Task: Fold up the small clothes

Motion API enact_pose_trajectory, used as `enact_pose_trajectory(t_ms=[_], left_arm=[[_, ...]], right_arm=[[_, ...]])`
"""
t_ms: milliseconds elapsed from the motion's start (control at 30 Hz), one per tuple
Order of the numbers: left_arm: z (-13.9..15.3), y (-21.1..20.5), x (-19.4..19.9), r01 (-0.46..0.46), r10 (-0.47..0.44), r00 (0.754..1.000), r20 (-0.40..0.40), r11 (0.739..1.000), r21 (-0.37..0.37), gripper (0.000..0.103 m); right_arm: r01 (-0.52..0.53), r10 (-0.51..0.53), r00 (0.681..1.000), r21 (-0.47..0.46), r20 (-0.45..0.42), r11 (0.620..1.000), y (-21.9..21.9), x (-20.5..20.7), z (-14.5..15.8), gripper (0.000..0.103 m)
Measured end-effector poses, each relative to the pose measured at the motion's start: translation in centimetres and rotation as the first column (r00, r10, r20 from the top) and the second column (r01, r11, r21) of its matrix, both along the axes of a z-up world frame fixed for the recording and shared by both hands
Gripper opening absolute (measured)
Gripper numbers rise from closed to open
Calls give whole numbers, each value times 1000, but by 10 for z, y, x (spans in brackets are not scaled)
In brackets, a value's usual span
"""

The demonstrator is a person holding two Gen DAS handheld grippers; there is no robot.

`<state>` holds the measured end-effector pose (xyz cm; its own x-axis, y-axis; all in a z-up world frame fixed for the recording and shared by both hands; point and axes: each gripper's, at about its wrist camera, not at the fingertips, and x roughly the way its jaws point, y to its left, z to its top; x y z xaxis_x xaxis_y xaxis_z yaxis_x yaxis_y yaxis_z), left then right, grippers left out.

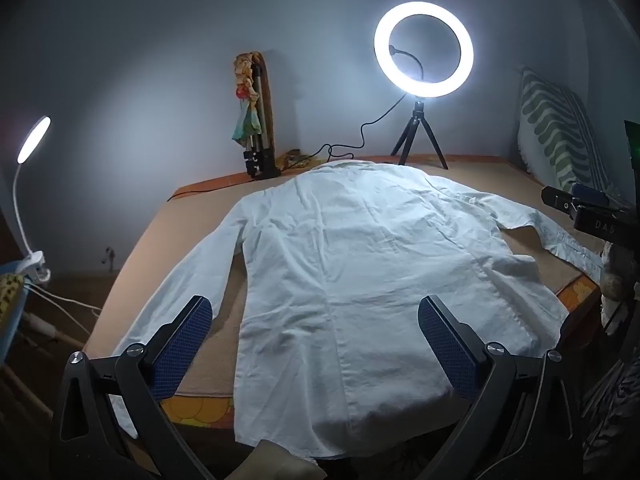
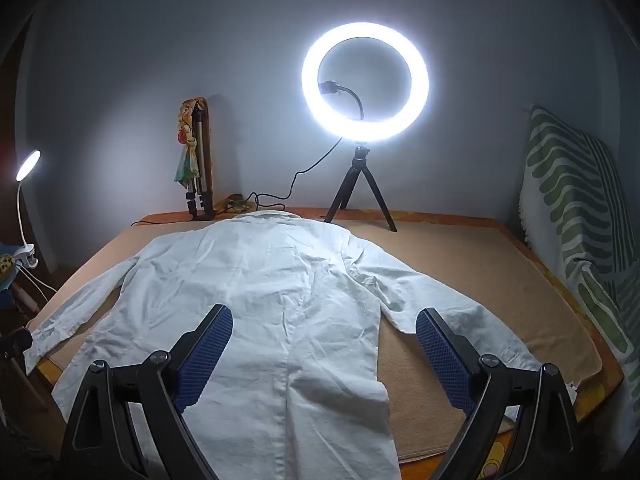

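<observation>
A white long-sleeved shirt [image 1: 340,264] lies flat on the tan bed cover [image 1: 192,216], back up, collar toward the far wall, both sleeves spread out. My left gripper [image 1: 316,314] hovers above the shirt's hem on its left side, jaws wide open with nothing between them. In the right wrist view the same shirt [image 2: 264,300] fills the middle. There my right gripper [image 2: 324,326] hangs open over the shirt's right side seam and right sleeve, holding nothing. The other gripper's black body [image 1: 592,212] shows at the right edge of the left wrist view.
A lit ring light on a small tripod [image 2: 362,84] stands at the far edge, its cable running left. A folded tripod with a doll [image 2: 196,168] leans on the wall. A green-striped pillow [image 2: 576,200] lines the right side. A clip lamp [image 2: 28,164] glows at the left.
</observation>
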<state>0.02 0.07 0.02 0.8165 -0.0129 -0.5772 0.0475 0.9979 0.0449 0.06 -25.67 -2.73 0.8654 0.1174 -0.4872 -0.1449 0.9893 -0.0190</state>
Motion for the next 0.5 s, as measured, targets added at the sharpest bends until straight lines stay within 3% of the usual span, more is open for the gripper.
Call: enact_pose_trajectory(t_ms=[500], left_arm=[[7, 7, 0, -32, 32, 999, 26, 999, -11, 102]], right_arm=[[-6, 6, 1000, -1, 5, 1000, 4, -3, 1, 95]])
